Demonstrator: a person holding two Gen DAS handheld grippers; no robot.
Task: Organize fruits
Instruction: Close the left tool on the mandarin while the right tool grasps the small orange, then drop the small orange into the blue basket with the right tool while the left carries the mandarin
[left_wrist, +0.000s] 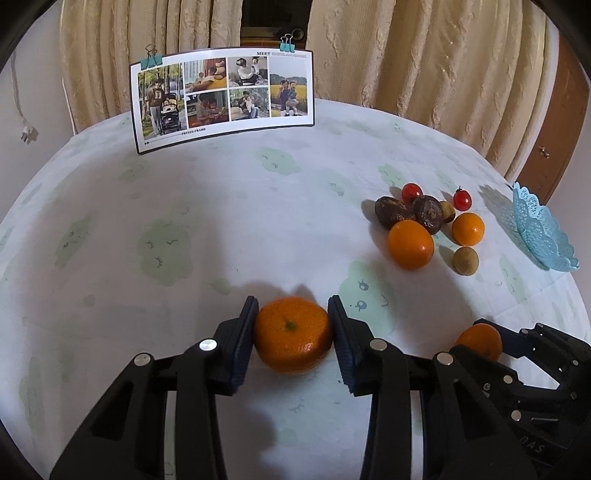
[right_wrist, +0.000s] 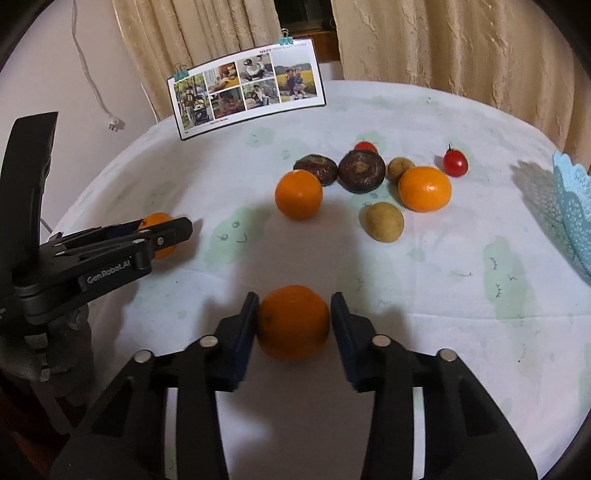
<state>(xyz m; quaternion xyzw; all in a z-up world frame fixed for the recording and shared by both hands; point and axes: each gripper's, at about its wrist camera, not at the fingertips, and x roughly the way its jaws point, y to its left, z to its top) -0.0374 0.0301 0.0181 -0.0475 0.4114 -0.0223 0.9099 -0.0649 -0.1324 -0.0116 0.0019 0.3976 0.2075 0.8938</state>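
Each gripper (left (left_wrist: 293, 334), right (right_wrist: 293, 325)) clasps an orange.

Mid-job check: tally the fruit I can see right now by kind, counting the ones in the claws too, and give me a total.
Oranges: 4, one in the left claw, one in the right claw, two loose
Cherry tomatoes: 2
Dark brown fruits: 2
Small tan round fruits: 2
Total: 10
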